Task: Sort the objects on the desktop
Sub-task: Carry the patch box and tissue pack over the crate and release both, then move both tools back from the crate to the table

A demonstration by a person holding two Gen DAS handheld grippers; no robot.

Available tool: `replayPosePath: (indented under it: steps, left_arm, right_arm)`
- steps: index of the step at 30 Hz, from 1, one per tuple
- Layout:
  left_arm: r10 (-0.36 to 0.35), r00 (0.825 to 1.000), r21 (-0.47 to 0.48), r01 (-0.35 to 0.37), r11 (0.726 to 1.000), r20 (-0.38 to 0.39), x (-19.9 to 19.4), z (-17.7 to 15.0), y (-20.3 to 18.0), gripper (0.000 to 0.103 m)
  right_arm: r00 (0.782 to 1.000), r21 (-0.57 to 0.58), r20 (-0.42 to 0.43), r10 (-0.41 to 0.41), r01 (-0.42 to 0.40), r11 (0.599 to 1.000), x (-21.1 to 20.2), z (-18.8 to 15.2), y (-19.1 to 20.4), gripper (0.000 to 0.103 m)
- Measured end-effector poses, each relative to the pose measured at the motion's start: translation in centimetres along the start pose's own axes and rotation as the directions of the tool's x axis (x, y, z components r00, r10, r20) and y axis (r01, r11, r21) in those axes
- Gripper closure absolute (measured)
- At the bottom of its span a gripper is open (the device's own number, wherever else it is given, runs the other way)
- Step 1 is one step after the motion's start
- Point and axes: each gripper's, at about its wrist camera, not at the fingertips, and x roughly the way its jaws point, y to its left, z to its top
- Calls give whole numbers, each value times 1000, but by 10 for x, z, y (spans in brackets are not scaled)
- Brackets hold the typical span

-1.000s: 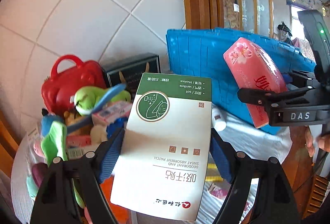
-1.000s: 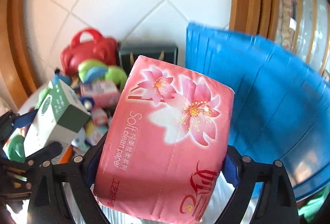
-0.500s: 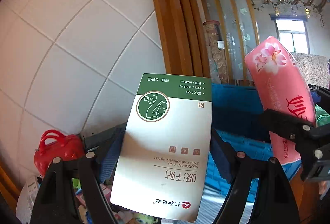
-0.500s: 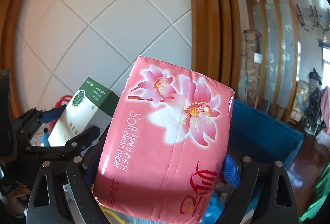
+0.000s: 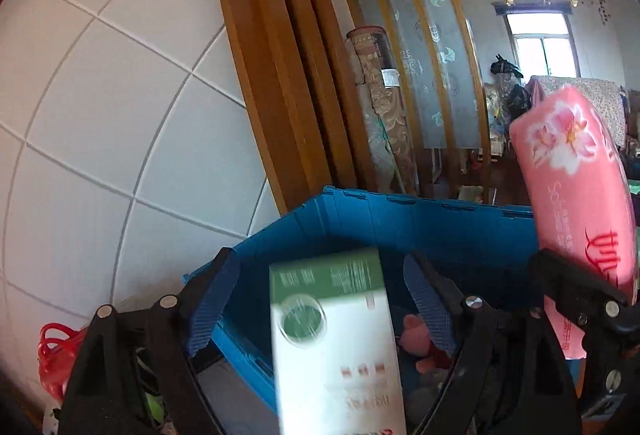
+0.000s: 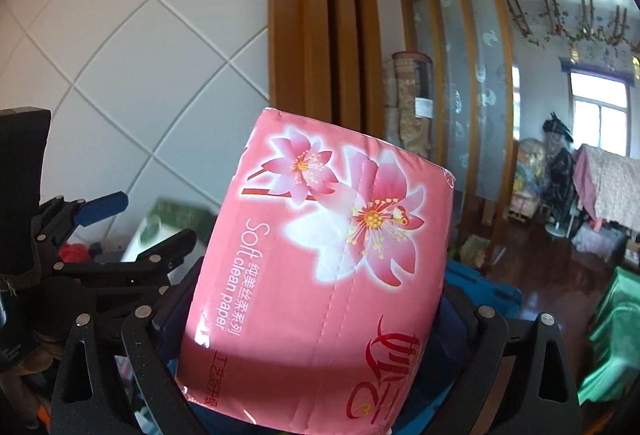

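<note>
Nearest the left wrist camera, the left gripper (image 5: 320, 303) has its fingers spread, and the white-and-green box (image 5: 336, 347) sits between them, blurred, with a gap showing on each side. It appears to be falling free, just over the near corner of the blue crate (image 5: 420, 219). Whether either pad touches it cannot be told through the blur.

To the right of the crate's near corner, the right gripper (image 6: 316, 319) pinches the pink tissue pack (image 6: 320, 275) from both sides, holding it tilted above the crate, not yet inside it.

Inside the crate, beyond the box, a pink soft toy (image 5: 412, 331) and some dark shapes lie on the bottom, so some sorting looks already done. To the left of the crate, low down, a red bag (image 5: 56, 351) and other small clutter remain outside it. By my judgement the task is midway: one box going in, the tissue pack next, and the pile to the left still to be handled.

Much is hidden. The counter under the crate is not visible. The crate's floor is mostly covered by the box and the fingers, so its contents cannot be counted. The box's print is unreadable through blur. The pile left of the crate is cut off by the frame edge and the gripper body. Behind the crate stand a white tiled wall (image 5: 100, 115) and a wooden partition (image 5: 280, 75).
</note>
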Motion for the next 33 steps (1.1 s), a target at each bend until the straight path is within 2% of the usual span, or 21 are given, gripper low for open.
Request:
replayPosePath:
  steps: [3, 7, 12, 21, 33]
  left_arm:
    - [55, 998, 20, -54, 998, -20, 16, 12, -10, 11]
    - [78, 997, -5, -78, 997, 7, 12, 11, -11, 11]
    - [95, 995, -62, -96, 993, -12, 7, 0, -2, 11]
    - [163, 987, -105, -163, 981, -16, -19, -20, 19, 11]
    - [199, 980, -162, -199, 966, -19, -72, -56, 64, 11]
  right_arm:
    - [1000, 27, -25, -20, 20, 999, 20, 7, -18, 0]
    - [1000, 53, 12, -18, 18, 998, 9, 4, -32, 0]
    - [1000, 50, 19, 16, -17, 999, 1, -4, -36, 0]
    - [997, 24, 0, 76, -76, 997, -9, -20, -22, 0]
    - [990, -19, 18, 142, -142, 990, -47, -27, 24, 0]
